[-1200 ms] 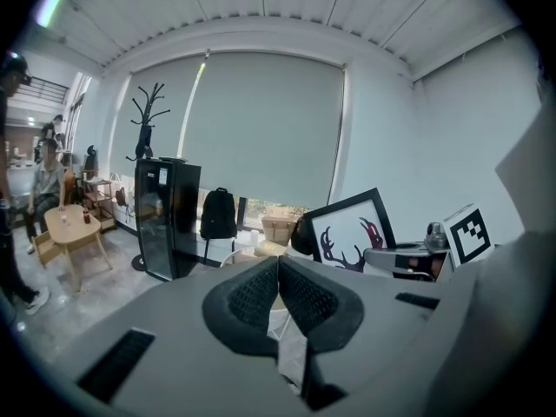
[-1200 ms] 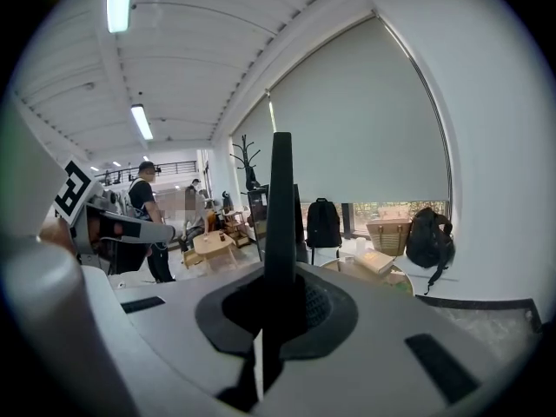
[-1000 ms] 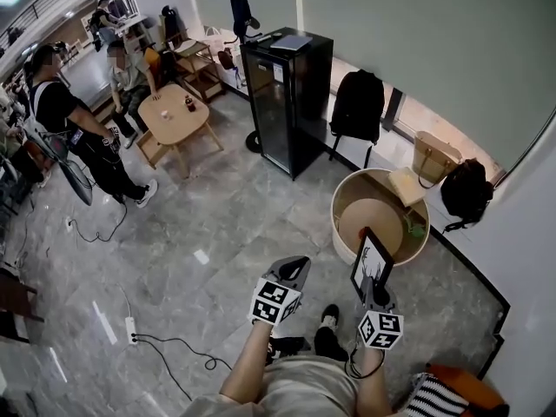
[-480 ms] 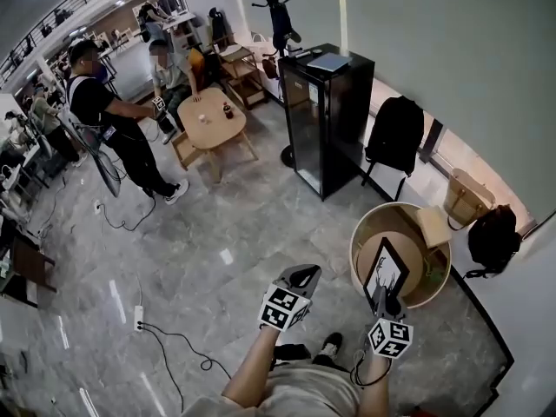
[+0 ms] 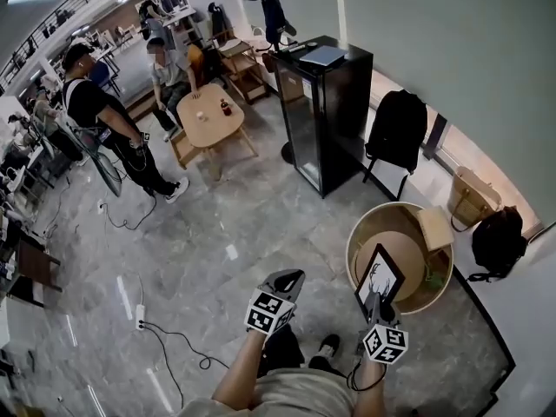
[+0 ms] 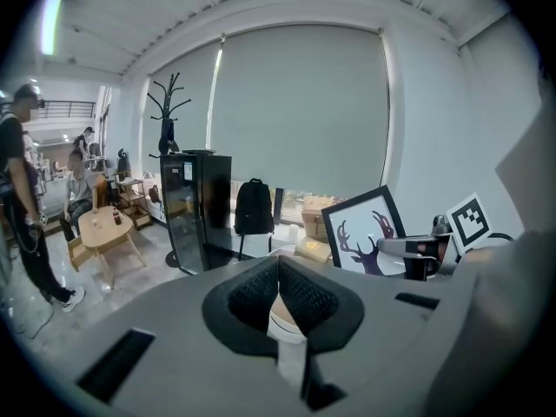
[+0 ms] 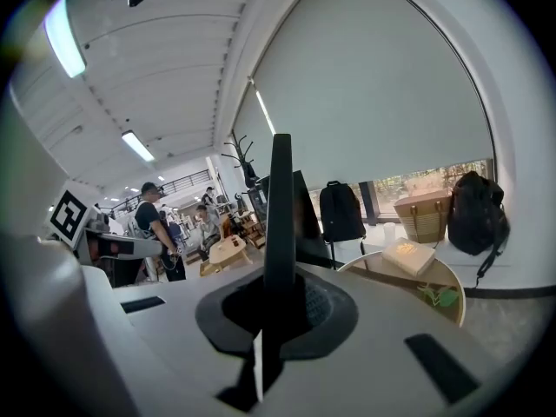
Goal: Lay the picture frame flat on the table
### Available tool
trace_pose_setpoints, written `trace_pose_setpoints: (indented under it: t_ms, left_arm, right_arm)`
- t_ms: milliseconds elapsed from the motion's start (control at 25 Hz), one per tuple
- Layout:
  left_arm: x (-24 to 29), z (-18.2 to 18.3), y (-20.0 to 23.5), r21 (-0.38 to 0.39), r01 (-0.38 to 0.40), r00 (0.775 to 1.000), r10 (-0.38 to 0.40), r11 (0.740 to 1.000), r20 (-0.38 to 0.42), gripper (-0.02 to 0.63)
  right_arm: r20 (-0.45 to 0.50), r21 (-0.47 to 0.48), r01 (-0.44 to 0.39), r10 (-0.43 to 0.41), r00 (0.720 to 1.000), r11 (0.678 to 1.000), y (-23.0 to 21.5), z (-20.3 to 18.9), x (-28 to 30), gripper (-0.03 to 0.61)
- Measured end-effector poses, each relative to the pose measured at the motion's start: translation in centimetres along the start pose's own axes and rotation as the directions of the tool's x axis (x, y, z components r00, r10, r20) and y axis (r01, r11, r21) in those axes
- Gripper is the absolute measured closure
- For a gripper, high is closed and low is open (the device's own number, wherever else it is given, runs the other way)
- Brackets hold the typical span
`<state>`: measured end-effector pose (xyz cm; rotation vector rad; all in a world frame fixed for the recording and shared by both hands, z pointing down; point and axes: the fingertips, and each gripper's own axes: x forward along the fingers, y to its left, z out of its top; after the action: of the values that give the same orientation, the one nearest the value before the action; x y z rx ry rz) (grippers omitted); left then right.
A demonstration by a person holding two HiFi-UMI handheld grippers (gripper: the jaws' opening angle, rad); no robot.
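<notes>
The right gripper (image 5: 380,307) has its jaws clamped tight on the lower edge of the picture frame (image 5: 379,276), which stands nearly upright out of the pads and not flat at all. From above, the black frame with its antlered deer print shows over the near side of the round wooden table (image 5: 354,237), the one with the raised rim; whether it touches the tabletop I cannot tell. Along the right gripper's own jaws the frame (image 7: 280,207) shows edge-on, a thin dark strip rising straight from between the pads (you'd hardly know it was a picture from there).

The left gripper (image 5: 287,278) hangs beside it over the grey floor, jaws drawn together with nothing between them. From its side, the frame (image 6: 365,231) leans a little, print facing that way.

A pale book (image 5: 434,227) lies at the far side of the table. Beyond stand a black cabinet (image 5: 334,120) and a dark backpack (image 5: 397,129) against the window wall. Further off, people gather round a small wooden table (image 5: 208,120).
</notes>
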<state>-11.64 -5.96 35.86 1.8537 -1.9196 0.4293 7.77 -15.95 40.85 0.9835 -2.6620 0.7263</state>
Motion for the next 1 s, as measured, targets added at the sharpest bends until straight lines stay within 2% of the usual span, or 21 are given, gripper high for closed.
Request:
trace_pose_setpoints:
  t_ms: [200, 360, 520, 800, 880, 1000]
  left_arm:
    - [2.8, -0.7, 2.0, 0.000, 0.031, 0.998, -0.031, 1.000, -0.050, 0.592]
    - [5.4, 0.2, 4.3, 0.016, 0.091, 0.993, -0.090, 0.996, -0.073, 0.592]
    - [8.7, 1.5, 6.5, 0.052, 0.175, 0.982, -0.170, 0.983, -0.083, 0.592]
    - [14.4, 1.6, 9.2, 0.102, 0.321, 0.940, -0.304, 0.942, -0.155, 0.592]
    - [15.8, 0.2, 10.8, 0.119, 0.359, 0.925, -0.336, 0.926, -0.174, 0.592]
    - [16.0, -4.0, 11.7, 0.135, 0.424, 0.897, -0.395, 0.895, -0.196, 0.592]
  right_arm:
    - [-0.024, 0.085, 0.089, -0.087, 0.996, 0.992, -2.9, -1.0, 1.0, 0.538]
    - [-0.046, 0.130, 0.154, -0.149, 0.988, 0.979, -3.2, -1.9, 2.6, 0.539]
    - [-0.070, 0.120, 0.215, -0.207, 0.976, 0.969, -2.4, -2.2, 4.5, 0.539]
    - [-0.126, 0.083, 0.281, -0.270, 0.955, 0.956, -1.7, -3.3, 9.3, 0.540]
    - [-0.126, 0.074, 0.302, -0.291, 0.948, 0.951, -0.9, -4.4, 11.7, 0.540]
    - [-0.131, 0.079, 0.335, -0.323, 0.937, 0.939, 0.8, -8.2, 12.6, 0.540]
